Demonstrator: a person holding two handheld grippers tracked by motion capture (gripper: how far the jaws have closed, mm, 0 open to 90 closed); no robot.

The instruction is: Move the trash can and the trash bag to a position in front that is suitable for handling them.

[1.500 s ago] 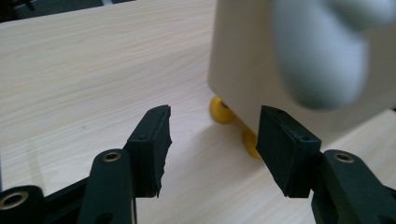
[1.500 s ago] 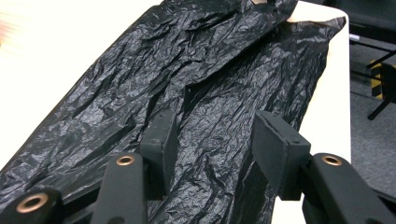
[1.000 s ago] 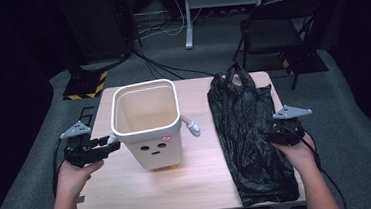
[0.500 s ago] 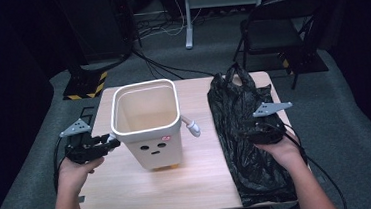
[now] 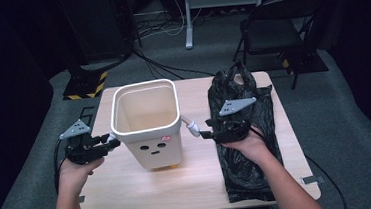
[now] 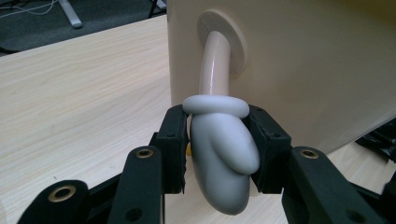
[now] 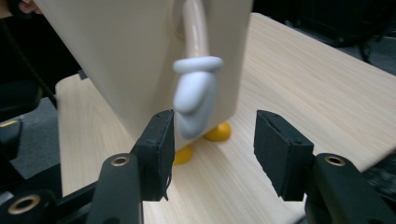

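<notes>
Wooden table [image 5: 130,189] carrying cream bin [image 5: 147,125] centrally, left gripper [image 6: 218,144] clamping bin's left mitten handle [image 6: 222,154], right gripper [image 7: 212,149] opening beside right mitten handle [image 7: 194,100], not gripping, black bag [image 5: 249,169] lying along right edge.

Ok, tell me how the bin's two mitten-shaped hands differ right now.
The mitten hand on the left gripper's side is clamped between the left gripper pads; the mitten hand on the right gripper's side hangs free, with the right gripper jaws open just short of it. Both are pale grey mittens on cream arms sticking out from the cream bin.
</notes>
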